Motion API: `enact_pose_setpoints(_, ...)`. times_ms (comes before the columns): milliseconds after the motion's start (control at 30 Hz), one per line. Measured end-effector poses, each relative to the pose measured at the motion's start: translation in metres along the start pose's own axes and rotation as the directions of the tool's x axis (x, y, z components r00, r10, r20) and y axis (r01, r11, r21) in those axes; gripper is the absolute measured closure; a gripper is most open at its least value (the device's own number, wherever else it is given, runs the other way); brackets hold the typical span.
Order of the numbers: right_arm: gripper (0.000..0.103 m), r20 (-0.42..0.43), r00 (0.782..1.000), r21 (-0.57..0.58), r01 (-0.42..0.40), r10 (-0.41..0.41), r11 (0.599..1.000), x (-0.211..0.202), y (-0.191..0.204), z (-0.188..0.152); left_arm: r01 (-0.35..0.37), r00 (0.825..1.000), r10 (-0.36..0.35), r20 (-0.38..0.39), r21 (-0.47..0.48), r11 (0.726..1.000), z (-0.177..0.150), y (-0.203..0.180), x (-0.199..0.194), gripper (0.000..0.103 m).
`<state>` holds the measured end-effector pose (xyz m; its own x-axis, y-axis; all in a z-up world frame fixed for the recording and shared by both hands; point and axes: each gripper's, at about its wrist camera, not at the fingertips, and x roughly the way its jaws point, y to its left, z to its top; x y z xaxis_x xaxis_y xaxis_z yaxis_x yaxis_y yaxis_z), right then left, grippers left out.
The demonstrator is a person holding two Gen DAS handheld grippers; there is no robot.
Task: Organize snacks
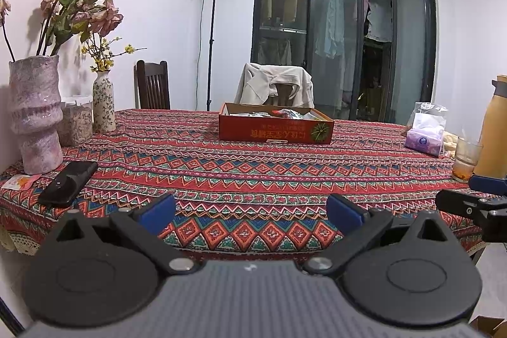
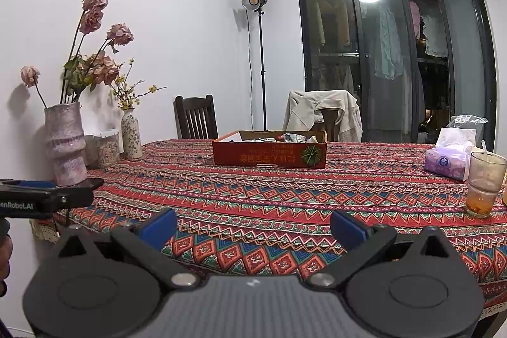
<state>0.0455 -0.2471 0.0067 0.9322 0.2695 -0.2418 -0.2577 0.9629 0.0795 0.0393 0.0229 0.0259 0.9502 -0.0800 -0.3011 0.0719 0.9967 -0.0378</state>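
A shallow red cardboard box (image 1: 275,125) sits at the far middle of the bench (image 1: 253,176), at 12 o'clock from both grippers, its long side running left to right and facing the cameras, with the printing on that side upside down. Inside it lie several crinkled snack packets (image 1: 285,113), heaped loosely; their kinds are too small to tell.

The left gripper (image 1: 252,213) hovers over the near edge of the patterned tablecloth, fingers (image 1: 157,213) spread wide and empty. The right gripper (image 2: 253,227) is held the same way, fingers (image 2: 348,228) parted with nothing between them, just beside the left one.

At 10 o'clock stand a tall pink vase (image 1: 35,113) of dried roses, a clear jar (image 1: 76,122) of pale contents and a small flowered vase (image 1: 103,103) with yellow sprigs. A black phone (image 1: 68,182) lies beside the pink vase's foot. At 2 o'clock are a purple tissue pack (image 2: 446,162), a clear plastic bag (image 2: 467,121) behind it, and a drinking glass (image 2: 483,182) holding orange dregs and a straw. An orange bottle (image 1: 492,132) stands just beside the glass.

Beyond the bench, a pale jacket (image 1: 275,84) hangs over one chair.
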Motion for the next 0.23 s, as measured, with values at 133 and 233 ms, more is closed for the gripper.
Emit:
enact_pose_setpoints(133, 0.000, 0.001, 1.000, -0.001, -0.001, 0.001, 1.000, -0.0003, -0.0003, -0.0003, 0.003, 1.000, -0.003, 0.001, 0.001, 1.000, 0.0003, 0.0008, -0.0001, 0.000)
enact_pose_setpoints(233, 0.000, 0.001, 1.000, -0.004, -0.001, 0.001, 1.000, -0.0003, -0.0001, -0.0007, 0.007, 1.000, -0.007, 0.002, 0.011, 1.000, -0.0004, 0.0000, -0.0016, 0.000)
